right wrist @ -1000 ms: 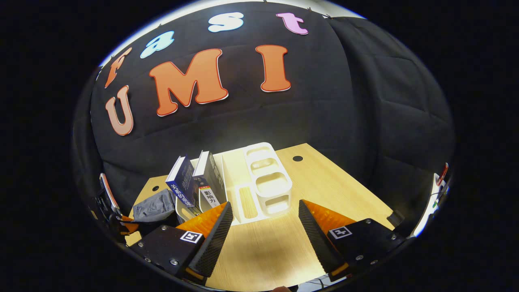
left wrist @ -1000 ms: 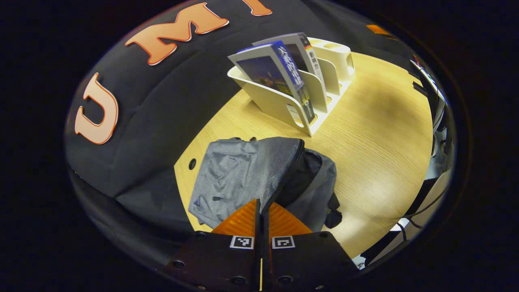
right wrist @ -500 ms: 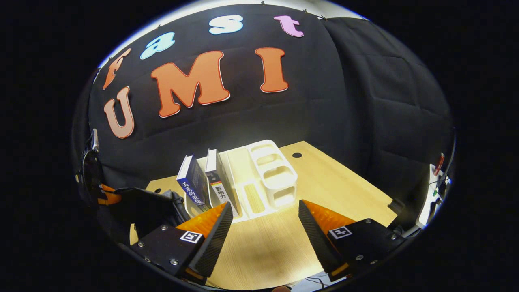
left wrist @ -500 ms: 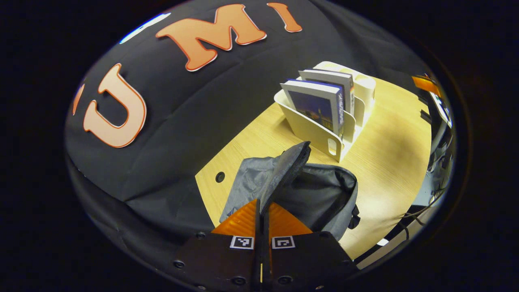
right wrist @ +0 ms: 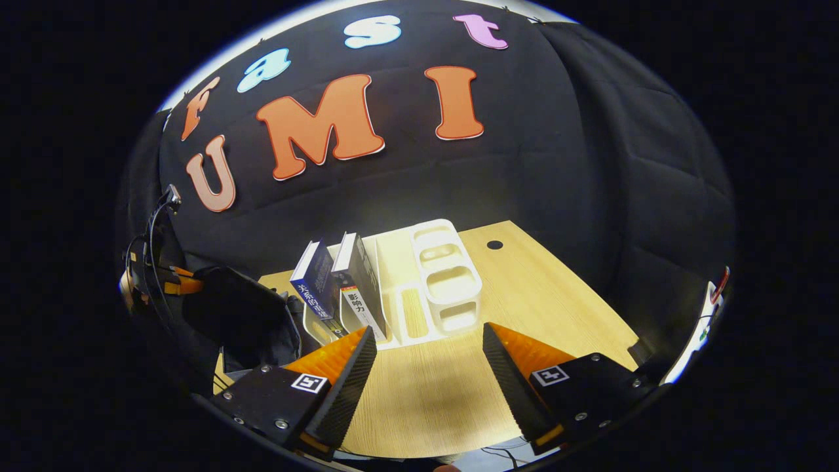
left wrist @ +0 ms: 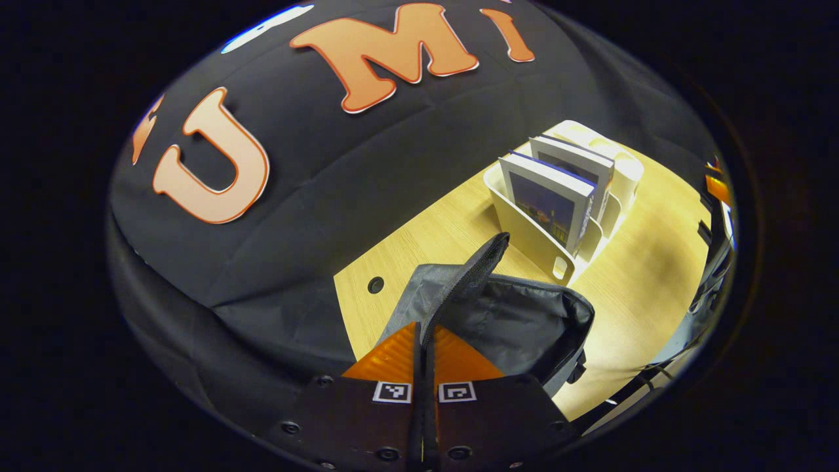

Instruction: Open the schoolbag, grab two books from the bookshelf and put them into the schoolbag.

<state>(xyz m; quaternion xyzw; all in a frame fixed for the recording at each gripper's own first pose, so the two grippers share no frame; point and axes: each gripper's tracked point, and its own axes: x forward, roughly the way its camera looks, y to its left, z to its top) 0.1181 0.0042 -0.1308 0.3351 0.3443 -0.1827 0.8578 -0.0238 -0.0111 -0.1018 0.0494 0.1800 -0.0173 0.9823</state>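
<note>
Evidently soft and limp, the schoolbag (left wrist: 498,321) lies on the worktop (left wrist: 629,288) beside the bookshelf (left wrist: 531,233), its zippered flap (left wrist: 459,288) lifted by the left gripper (left wrist: 423,341), whose fingers are pinched together on the flap's edge. Both books (right wrist: 337,282) stand stiff and upright in the bookshelf; each is probably best taken across its covers near the top, and the right gripper (right wrist: 426,360), fingers apart, hangs before them holding nothing.

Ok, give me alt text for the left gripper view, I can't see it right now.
The left gripper, jaws shut on the schoolbag's zippered flap, holds it up over the grey schoolbag lying on the wooden table. Behind it, two books stand in a white bookshelf.
</note>
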